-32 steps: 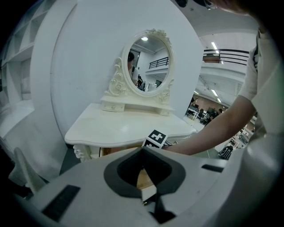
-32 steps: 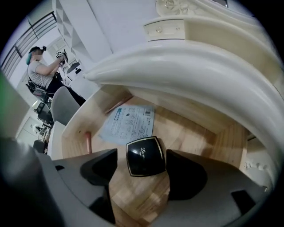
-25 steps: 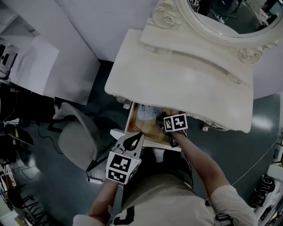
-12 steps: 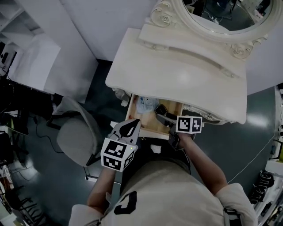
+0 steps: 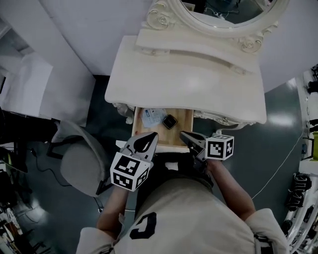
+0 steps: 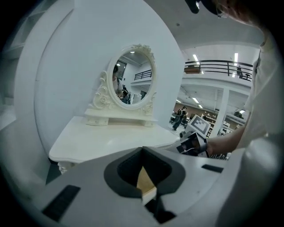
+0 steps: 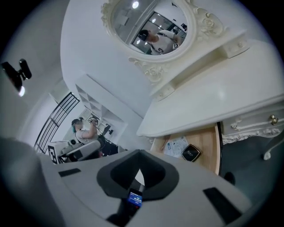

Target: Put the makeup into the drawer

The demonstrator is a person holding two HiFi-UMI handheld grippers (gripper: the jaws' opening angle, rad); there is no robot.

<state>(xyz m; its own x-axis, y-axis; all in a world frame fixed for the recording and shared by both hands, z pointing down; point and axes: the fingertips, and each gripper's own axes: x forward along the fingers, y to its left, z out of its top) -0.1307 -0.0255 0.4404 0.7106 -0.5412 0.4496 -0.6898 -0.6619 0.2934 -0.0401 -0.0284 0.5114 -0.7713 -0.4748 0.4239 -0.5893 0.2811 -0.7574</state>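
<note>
Makeup (image 5: 170,121), a dark square compact, lies flat on the wooden floor of the open drawer (image 5: 185,117), which stands pulled out from under the front edge of the tabletop (image 5: 184,84). A pale printed packet (image 5: 150,117) lies in the same drawer just beside the compact, at its 9 o'clock; whether the two touch cannot be told.

Left tongs (image 5: 152,135) hang over the drawer's near rim, at 7 o'clock from the compact. They are pressed together and pinch nothing.

Right tongs (image 5: 184,134) hang at 4 o'clock from the compact, clear of it. They too are pressed together and empty. Their own view shows the compact and packet in the drawer beyond the tips, toward 2 o'clock.

An oval mirror (image 5: 223,15) in a carved frame stands at the tabletop's 12 o'clock edge. A grey chair (image 5: 79,161) stands on the floor at 8 o'clock from the drawer.
</note>
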